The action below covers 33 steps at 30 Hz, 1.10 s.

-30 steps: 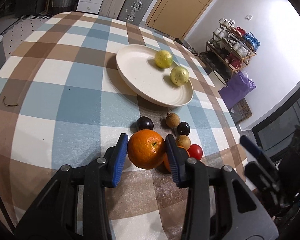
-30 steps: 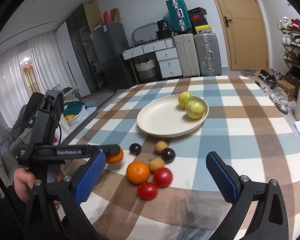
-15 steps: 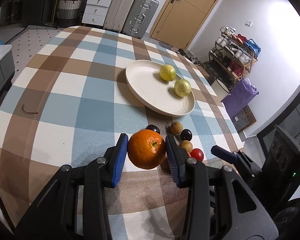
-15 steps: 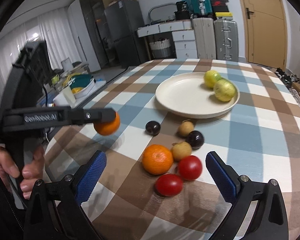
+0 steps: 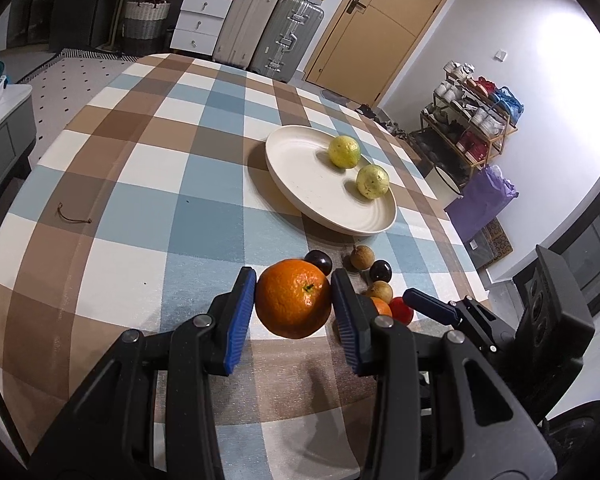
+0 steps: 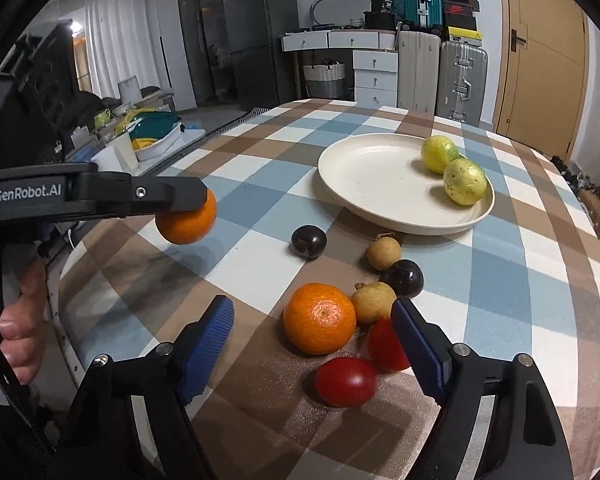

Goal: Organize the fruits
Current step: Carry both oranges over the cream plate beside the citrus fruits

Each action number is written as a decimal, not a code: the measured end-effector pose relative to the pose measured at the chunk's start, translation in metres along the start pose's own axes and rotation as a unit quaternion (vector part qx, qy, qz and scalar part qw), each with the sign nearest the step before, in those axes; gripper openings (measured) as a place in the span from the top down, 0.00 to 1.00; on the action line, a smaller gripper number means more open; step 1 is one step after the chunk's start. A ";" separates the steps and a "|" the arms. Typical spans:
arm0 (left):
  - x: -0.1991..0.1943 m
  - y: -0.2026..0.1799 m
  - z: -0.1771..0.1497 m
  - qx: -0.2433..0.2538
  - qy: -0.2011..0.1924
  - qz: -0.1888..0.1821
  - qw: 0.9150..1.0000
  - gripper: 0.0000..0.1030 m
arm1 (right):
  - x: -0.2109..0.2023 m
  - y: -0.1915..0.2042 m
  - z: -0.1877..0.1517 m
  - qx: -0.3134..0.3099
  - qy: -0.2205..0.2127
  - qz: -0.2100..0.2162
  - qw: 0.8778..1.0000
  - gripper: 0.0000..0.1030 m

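You're pinching the orange (image 5: pixel 293 298) in your left hand-held gripper (image 5: pixel 293 304), right hand-held gripper (image 6: pixel 312 344) spread wide; loosening risks dropping it onto the bench (image 5: pixel 140 208) fruit below.

Left gripper (image 5: pixel 293 304), black frame with blue ribbed pads, clamped on a round orange fruit (image 5: pixel 293 304) raised above the table; bare hand (image 6: pixel 18 320) around its black grip; right gripper (image 6: pixel 312 336), same build, jaws spread wide, held low and tilted downward.
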State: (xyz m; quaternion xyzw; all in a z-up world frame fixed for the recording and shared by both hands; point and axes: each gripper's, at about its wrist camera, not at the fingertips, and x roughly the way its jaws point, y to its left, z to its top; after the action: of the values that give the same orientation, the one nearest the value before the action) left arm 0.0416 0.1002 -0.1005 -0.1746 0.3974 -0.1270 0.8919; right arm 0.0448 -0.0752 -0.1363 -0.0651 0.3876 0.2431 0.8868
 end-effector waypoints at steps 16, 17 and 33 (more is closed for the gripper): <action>-0.002 -0.001 0.002 0.009 -0.008 0.013 1.000 0.65 | 0.008 0.003 -0.002 -0.029 0.009 -0.025 0.999 0.63; -0.002 -0.002 0.002 0.011 -0.008 0.014 1.000 0.65 | 0.007 0.001 -0.002 -0.026 0.005 -0.024 0.999 0.63; 0.014 -0.023 0.022 0.049 -0.001 0.016 0.999 0.65 | -0.020 -0.015 0.014 0.019 -0.041 0.028 0.999 0.63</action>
State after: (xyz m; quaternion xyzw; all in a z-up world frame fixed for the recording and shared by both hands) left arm 0.0652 0.0792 -0.0866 -0.1249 0.3922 -0.1317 0.9018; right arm 0.0489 -0.0917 -0.1133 -0.0273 0.3573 0.2628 0.8958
